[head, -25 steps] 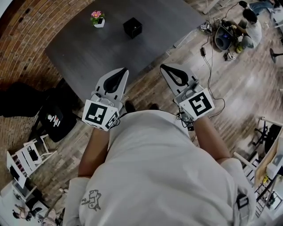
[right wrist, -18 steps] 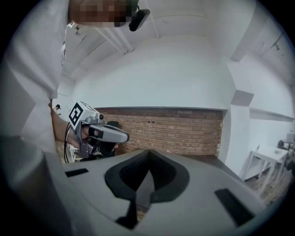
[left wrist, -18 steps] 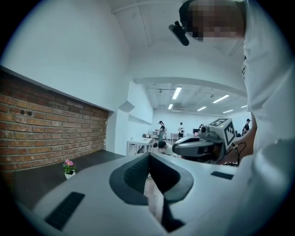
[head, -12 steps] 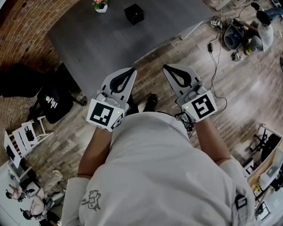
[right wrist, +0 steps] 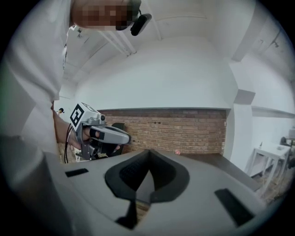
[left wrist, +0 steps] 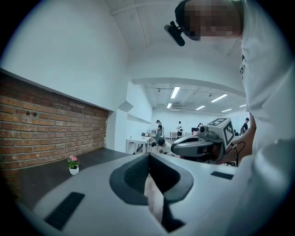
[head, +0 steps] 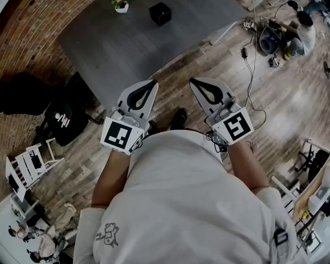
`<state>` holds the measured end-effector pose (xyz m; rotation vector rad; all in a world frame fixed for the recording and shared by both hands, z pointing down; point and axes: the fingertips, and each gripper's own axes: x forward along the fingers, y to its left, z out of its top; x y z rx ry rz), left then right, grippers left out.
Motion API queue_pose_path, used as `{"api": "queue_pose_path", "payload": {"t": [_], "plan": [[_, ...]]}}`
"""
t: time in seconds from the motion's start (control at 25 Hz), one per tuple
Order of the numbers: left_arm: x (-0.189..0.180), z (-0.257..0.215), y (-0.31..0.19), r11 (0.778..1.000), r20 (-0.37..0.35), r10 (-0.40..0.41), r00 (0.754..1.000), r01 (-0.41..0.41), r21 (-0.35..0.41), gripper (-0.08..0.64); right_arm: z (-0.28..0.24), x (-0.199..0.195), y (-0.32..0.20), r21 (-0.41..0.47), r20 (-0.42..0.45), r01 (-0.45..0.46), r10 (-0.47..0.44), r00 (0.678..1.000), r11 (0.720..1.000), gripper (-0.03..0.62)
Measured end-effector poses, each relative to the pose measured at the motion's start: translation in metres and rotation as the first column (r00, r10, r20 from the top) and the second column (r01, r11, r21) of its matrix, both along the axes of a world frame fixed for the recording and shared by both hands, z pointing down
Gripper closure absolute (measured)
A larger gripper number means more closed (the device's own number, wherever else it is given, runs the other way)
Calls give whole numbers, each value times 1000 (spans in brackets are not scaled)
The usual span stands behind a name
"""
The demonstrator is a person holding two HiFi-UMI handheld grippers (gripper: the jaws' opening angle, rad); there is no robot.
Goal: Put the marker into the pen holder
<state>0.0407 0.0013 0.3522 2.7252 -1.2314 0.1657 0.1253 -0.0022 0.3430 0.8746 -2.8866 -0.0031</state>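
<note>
Holding two claws over plank floor [head: 216,56]: left gripper [head: 149,85] and right gripper [head: 196,82], smooth grey wedges with ribbed black pads [left wrist: 136,175], each pair of jaws pressed together, empty. Beyond, matte dark table [head: 129,46]; boxy black pen holder [head: 160,13] at its far end, near small flower pot [head: 121,6].

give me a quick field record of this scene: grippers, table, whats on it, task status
left gripper: shut, empty, held in front of the body, tips toward the table
right gripper: shut, empty, beside the left one
table: dark, ahead of the person
pen holder: black cube at the table's far end
flower pot: small, on the table, left of the pen holder
marker: not seen in any view
task status: not begun by the look of it; nothing held
</note>
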Motion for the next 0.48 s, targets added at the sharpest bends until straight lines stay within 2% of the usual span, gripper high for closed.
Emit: {"api": "queue_pose_path", "payload": {"t": [0.48], "plan": [[-76, -12, 65, 999, -22, 31, 999, -30, 41, 549, -17, -76, 70, 39, 2, -35, 35, 999, 999, 588]]}}
